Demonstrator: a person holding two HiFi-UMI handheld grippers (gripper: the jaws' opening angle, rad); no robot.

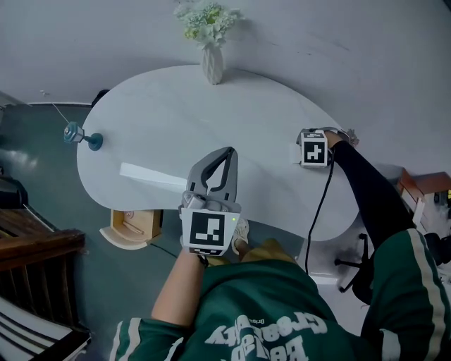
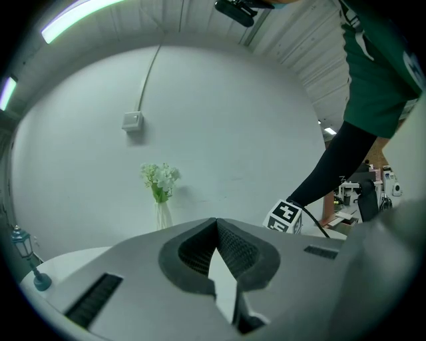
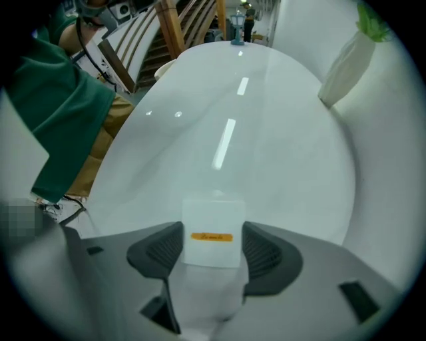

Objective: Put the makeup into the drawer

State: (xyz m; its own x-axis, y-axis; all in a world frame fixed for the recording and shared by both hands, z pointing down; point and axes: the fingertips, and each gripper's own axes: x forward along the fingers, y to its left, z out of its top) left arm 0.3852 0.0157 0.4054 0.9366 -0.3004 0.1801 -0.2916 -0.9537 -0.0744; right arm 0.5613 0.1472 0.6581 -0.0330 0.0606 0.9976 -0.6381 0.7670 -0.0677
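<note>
Toward the right side of the white tabletop point(image 1: 211, 120), one makeup box point(image 3: 213, 223), the only one in sight: small, flat-faced, plain white, roughly square from above, with a narrow orange label strip across its near part, print too small to read. Caught between the two dark ribbed pads of the right gripper point(image 3: 212, 234), one pad against each side, jaws kept fairly wide by the box's width, gripper pointed straight down at the tabletop. Whether resting on the surface or just clear of it, impossible to tell. Two grippers in all, each with one marker cube point(image 1: 315, 149). At the near edge, about the middle, left gripper point(image 1: 230, 151), aimed toward the far wall, jaws closed tip to tip, nothing between them. One black sleeve point(image 1: 366, 187) reaching from the near right to the right gripper, one black cable point(image 1: 318, 211) hanging beside it. At the far edge, one ribbed white vase point(image 1: 212, 65), upright, with one bunch of pale green-white flowers point(image 1: 206, 20). At the far left edge, one small blue lantern ornament point(image 1: 74, 132), well apart from everything else. Below the tabletop's near left edge, one light wooden piece point(image 1: 134, 227), rounded at the corner, too little of it visible to name with certainty.
</note>
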